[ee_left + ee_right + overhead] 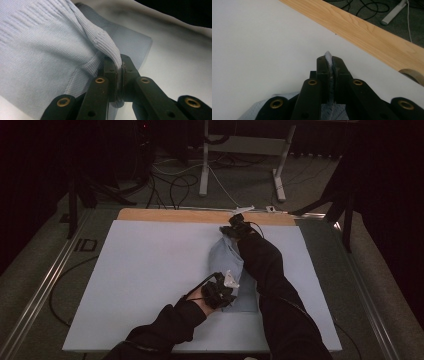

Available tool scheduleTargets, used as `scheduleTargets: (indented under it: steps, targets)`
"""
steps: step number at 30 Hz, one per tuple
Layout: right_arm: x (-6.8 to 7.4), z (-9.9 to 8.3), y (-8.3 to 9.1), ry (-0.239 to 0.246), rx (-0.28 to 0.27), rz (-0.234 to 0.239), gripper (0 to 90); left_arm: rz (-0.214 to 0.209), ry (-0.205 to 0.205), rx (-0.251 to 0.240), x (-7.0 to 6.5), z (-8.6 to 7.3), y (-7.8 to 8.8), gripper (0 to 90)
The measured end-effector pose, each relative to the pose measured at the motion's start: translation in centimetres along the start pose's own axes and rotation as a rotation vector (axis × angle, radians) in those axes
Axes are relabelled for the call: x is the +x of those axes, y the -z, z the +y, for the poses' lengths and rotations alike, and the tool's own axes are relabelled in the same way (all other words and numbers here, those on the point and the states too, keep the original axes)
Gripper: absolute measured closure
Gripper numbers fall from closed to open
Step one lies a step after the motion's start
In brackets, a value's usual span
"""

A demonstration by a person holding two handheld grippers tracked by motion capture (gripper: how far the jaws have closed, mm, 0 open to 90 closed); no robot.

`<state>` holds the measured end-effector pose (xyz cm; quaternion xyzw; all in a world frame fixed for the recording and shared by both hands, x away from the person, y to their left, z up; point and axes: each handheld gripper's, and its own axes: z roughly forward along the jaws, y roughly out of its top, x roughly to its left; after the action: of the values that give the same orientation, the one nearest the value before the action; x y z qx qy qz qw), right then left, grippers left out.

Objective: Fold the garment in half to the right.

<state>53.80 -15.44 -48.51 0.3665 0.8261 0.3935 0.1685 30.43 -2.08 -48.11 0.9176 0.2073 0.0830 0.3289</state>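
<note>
Garment: I see a pale blue knitted garment (231, 270), folded into a long narrow shape on the white sheet (150, 280), stretched between my two tongs
Left tongs: my left gripper (226, 290) sits at the near end of the garment; in the left gripper view its jaws are pressed together on a ribbed edge (107, 43) of the knit, which rises as a raised fold straight out from the tips
Fabric by the left tongs: the rest of the knit spreads flat to the left of the jaws and beyond them, with a ribbed hem band (82, 67) running just beside the left jaw; bare white sheet lies to the right of the jaws
Right tongs: my right gripper (234, 226) holds the far end of the garment, near the far edge of the sheet; in the right gripper view its jaws are pinching a thin edge of blue fabric (328, 55) that pokes up just past the tips
Ahead of the right tongs: white sheet first, then the wooden table edge (367, 32) running across beyond the tips
Under the right tongs: more blue knit (257, 111) shows below the jaws
Arms: my dark right sleeve (270, 270) lies over the right side of the garment
</note>
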Motion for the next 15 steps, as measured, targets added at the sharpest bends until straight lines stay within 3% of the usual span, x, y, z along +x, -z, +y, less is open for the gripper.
scheduleTargets:
  steps: [8, 11, 15]
  targets:
    - [-0.7, -0.6, -0.3, 0.004, -0.032, 0.053, 85.7, 0.012, 0.007, 0.007, -0.4, 0.3, -1.1, 87.3]
    - [-0.8, -0.6, -0.7, 0.003, -0.026, 0.059, 85.2, 0.013, 0.03, 0.003, -0.4, 0.6, -1.6, 87.3]
    - [-1.0, -0.9, -1.0, -0.003, -0.013, 0.059, 78.3, 0.008, 0.036, 0.008, -0.3, 0.8, -1.9, 87.3]
